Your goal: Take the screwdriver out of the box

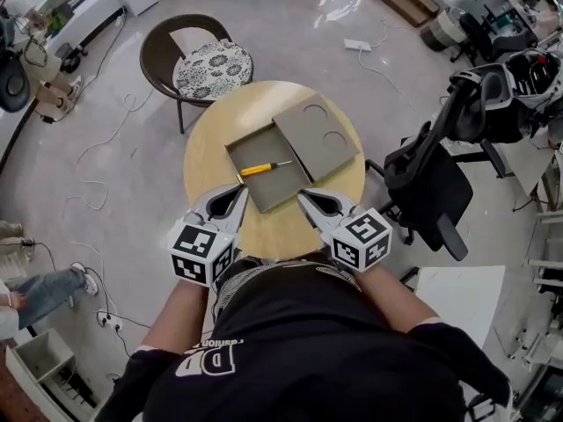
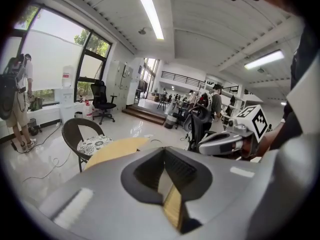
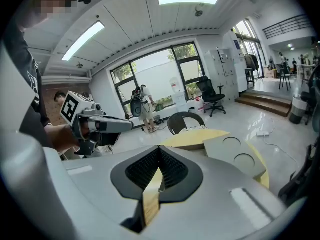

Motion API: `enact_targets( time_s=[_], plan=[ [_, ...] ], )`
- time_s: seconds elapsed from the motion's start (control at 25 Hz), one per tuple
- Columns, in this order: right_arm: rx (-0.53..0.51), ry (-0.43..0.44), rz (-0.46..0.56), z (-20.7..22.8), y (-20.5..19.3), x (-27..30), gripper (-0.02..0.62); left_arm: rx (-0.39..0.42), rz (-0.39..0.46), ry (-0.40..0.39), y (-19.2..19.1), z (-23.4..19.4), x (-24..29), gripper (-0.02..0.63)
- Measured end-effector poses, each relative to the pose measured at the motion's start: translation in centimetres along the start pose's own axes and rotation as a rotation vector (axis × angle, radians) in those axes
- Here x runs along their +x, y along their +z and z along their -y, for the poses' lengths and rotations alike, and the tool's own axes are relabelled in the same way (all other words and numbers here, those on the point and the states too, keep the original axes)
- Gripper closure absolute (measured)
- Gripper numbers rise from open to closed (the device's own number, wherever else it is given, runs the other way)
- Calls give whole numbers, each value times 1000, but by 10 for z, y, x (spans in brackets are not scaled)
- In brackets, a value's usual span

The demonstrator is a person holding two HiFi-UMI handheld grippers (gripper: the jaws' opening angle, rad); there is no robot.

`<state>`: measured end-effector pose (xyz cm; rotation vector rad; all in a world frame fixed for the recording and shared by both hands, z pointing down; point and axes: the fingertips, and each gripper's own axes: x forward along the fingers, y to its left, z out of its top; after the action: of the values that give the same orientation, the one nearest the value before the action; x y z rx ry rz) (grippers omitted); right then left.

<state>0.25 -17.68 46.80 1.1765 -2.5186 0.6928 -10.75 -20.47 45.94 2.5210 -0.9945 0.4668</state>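
Note:
A yellow-handled screwdriver point(image 1: 262, 168) lies inside the shallow grey box point(image 1: 273, 193) on the round wooden table point(image 1: 207, 152). The box's grey lid point(image 1: 315, 134), which has two round recesses, rests against the box's far right side; the right gripper view shows the lid point(image 3: 235, 154) too. My left gripper point(image 1: 237, 183) is shut and empty, with its tip at the box's near left corner. My right gripper point(image 1: 302, 195) is also shut and empty, at the near right corner. Both sit low over the table's near edge. The box interior is hidden in both gripper views.
A wicker chair with a patterned cushion point(image 1: 207, 60) stands behind the table. A black office chair point(image 1: 431, 183) stands close on the right, and a white tabletop point(image 1: 457, 297) sits lower right. Cables trail over the floor point(image 1: 97, 192). A person with a backpack point(image 2: 15, 104) stands by the window.

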Motion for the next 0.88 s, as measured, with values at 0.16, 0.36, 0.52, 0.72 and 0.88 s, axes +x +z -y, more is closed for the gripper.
enact_targets(
  time_s=[0.16,0.36,0.52,0.72,0.88],
  plan=[
    [-10,19,-8,9,1,-3,595,-7,3,24,2,5,5,548],
    [-18,34,-2,18,4,-9,595,2,9,38,8,14,11,548],
    [-13,40,1,24,3,-11,595,20,-2,52,8,17,14,546],
    [2,42,19,29,1,-17,594,68,-32,61,5,26,20,546],
    [15,40,28,31,-1,-20,594,98,-44,51,8,33,25,546]
  ],
)
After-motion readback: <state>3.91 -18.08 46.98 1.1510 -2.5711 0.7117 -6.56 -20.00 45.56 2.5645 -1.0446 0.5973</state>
